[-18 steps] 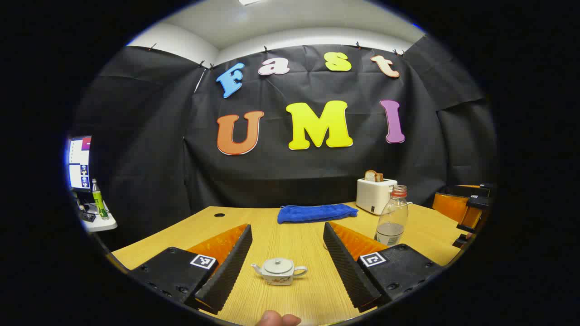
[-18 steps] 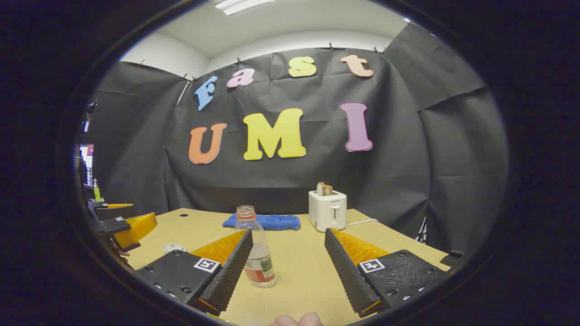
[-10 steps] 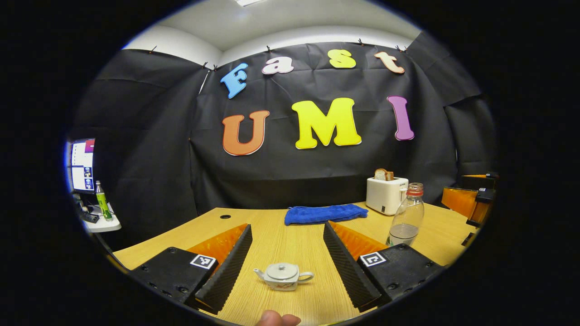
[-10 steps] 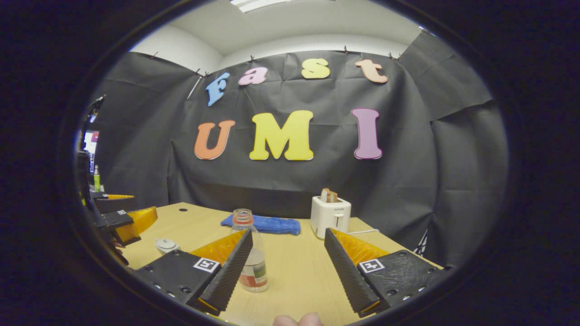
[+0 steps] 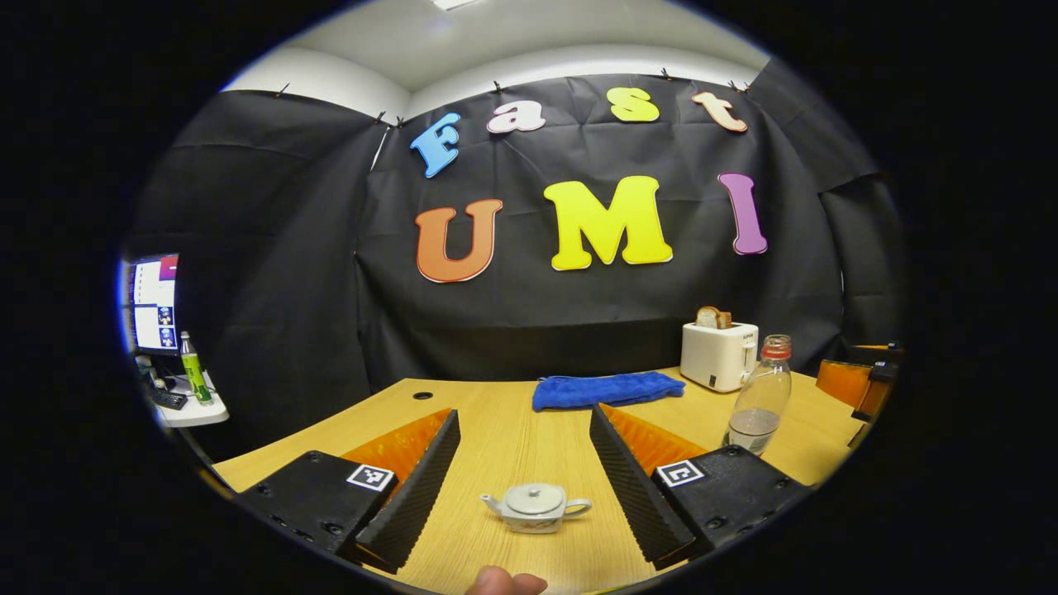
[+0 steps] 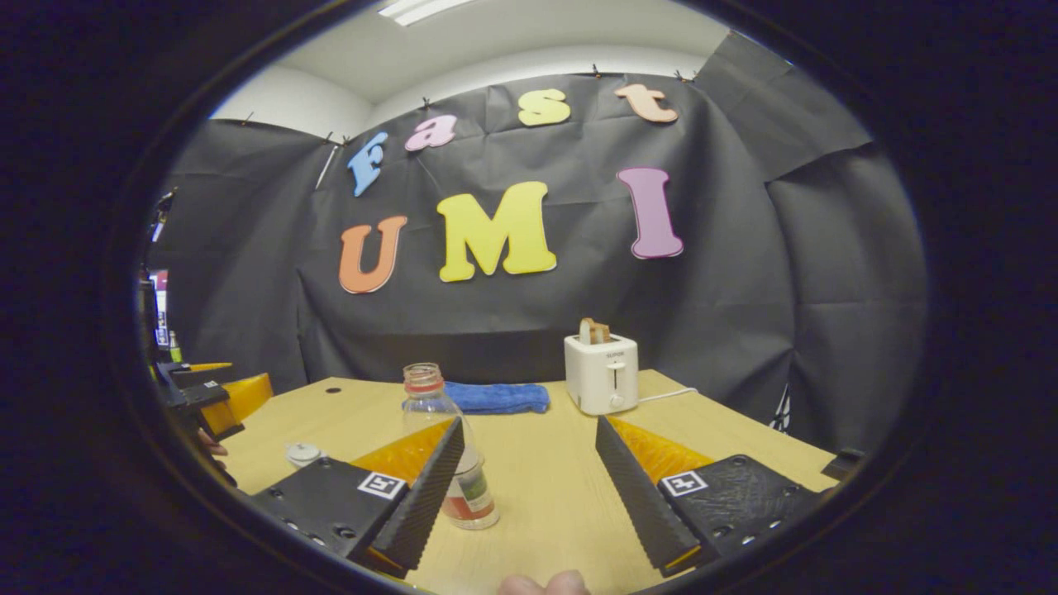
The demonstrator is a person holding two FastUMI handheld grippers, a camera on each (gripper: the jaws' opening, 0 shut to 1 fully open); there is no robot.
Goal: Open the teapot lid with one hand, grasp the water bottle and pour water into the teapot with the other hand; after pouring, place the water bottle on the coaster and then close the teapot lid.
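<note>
A small white teapot point(image 5: 536, 506) with its lid on stands on the wooden table point(image 5: 512, 438), low between the fingers of my left gripper point(image 5: 522, 413), which is open and not touching it. An uncapped clear water bottle point(image 5: 759, 405) with a little water stands to the right. In the right gripper view the water bottle point(image 6: 423, 401) stands just ahead, partly hidden behind the left finger of my open right gripper point(image 6: 529, 423). The teapot point(image 6: 302, 454) shows at the left, near my left gripper point(image 6: 211, 397). My right gripper point(image 5: 851, 384) shows at the far right of the left gripper view.
A white toaster point(image 5: 717, 355) with bread in it and a blue towel point(image 5: 607, 388) sit at the back of the table. The toaster point(image 6: 602, 372) has a cord trailing right. A side shelf with a monitor point(image 5: 153, 302) and a green bottle point(image 5: 194, 376) stands left.
In the left gripper view the teapot and bottle have drifted right, the teapot a little lower. In the right gripper view the bottle has slid slightly left behind the finger. Both grippers stay open.
</note>
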